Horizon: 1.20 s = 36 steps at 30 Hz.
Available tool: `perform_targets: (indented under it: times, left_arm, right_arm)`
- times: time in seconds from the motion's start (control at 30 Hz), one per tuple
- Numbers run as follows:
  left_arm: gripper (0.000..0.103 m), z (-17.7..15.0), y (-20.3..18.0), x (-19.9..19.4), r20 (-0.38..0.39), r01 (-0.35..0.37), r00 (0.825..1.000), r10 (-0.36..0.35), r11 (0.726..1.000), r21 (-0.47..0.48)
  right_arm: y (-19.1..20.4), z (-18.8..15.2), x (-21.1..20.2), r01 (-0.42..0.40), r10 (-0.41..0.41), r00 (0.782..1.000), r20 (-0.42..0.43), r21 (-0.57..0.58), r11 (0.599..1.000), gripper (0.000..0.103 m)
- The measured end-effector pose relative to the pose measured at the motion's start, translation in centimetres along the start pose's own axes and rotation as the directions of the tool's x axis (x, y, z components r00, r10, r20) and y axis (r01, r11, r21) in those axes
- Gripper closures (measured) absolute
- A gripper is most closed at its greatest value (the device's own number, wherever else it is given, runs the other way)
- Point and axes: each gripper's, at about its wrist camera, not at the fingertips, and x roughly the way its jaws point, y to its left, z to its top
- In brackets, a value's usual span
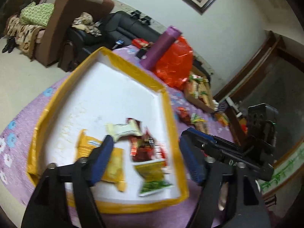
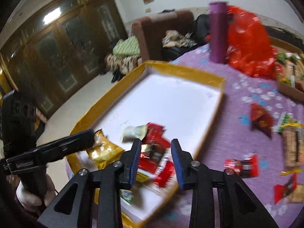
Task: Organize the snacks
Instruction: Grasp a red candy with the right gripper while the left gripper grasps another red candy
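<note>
A big flat box (image 1: pixel 167 102) with yellow sides and a white floor sits on a purple cloth with flowers (image 1: pixel 24 117). A small pile of snacks lies at the near end of the box: a red snack packet (image 2: pixel 153 148), a pale white packet (image 1: pixel 125 129), a golden yellow packet (image 2: pixel 102 152) and a green and yellow packet (image 1: pixel 152 176).

The left gripper (image 1: pixel 146 159) hangs over this pile. Its blue fingers (image 1: pixel 102 157) are spread wide apart and hold nothing. The right gripper (image 2: pixel 155 161) is over the same end of the box. Its two fingers are also apart, with the red packets showing between them. They look blurry, and no finger presses on a packet.

More snacks lie loose on the cloth outside the box, such as a dark red packet (image 2: pixel 260 119) and a red and black packet (image 2: pixel 241 165). At the far side of the table stand a purple tube (image 2: pixel 218 32), a red plastic bag (image 2: pixel 248 43) and a brown cardboard box with snacks (image 1: pixel 201 93). A brown armchair (image 1: pixel 62 24) stands behind the table.
</note>
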Motion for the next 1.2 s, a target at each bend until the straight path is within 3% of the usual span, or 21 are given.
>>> perform_targets:
  times: [0.13, 0.27, 0.33, 0.53, 0.63, 0.77, 0.9, 1.1, 1.2]
  left_arm:
    - [0.019, -0.4, -2.5, -0.2, -0.013, 0.126, 0.992, -0.126, 0.992, -0.013]
    - [0.019, -1.4, -4.1, 1.3, -0.095, 0.3, 0.948, -0.305, 0.952, -0.065]
    - [0.019, -2.0, -5.1, 2.2, -0.138, 0.31, 0.938, -0.317, 0.948, -0.066]
    - [0.019, -3.5, -8.4, 4.4, -0.22, 0.241, 0.948, -0.229, 0.97, 0.026]
    - [0.019, -4.2, -9.8, 5.6, -0.246, 0.193, 0.954, -0.169, 0.978, 0.075]
    - [0.019, -5.4, -11.4, 6.8, -0.272, 0.146, 0.957, -0.102, 0.978, 0.147]
    - [0.019, -5.9, -12.6, 7.6, -0.279, 0.111, 0.959, -0.049, 0.971, 0.212]
    - [0.019, -5.1, -13.9, 8.7, -0.235, -0.021, 0.967, 0.102, 0.946, 0.324]
    - [0.019, -4.5, -14.8, 9.3, -0.21, -0.044, 0.969, 0.133, 0.923, 0.383]
  right_arm:
    - [-4.5, -0.7, -4.2, 0.05, -0.054, 0.997, 0.061, 0.077, 0.996, 0.064]
    - [-10.5, -2.3, -7.9, 0.116, -0.135, 0.987, 0.084, 0.192, 0.974, 0.061]
    - [-13.8, -3.8, -9.7, 0.138, -0.164, 0.983, 0.084, 0.26, 0.956, 0.06]
    - [-21.6, -7.5, -12.8, 0.19, -0.237, 0.969, 0.063, 0.42, 0.888, 0.059]
    - [-23.5, -8.8, -12.4, 0.17, -0.214, 0.976, 0.041, 0.47, 0.866, 0.059]
    - [-22.9, -8.9, -10.3, 0.135, -0.157, 0.987, 0.013, 0.45, 0.883, 0.059]
    - [-21.2, -7.9, -7.7, 0.151, -0.149, 0.988, -0.036, 0.408, 0.9, 0.059]
    - [-20.3, -7.0, -4.9, 0.194, -0.184, 0.981, -0.065, 0.394, 0.898, 0.059]
    - [-19.3, -7.0, -4.6, 0.249, -0.242, 0.968, -0.061, 0.328, 0.911, 0.062]
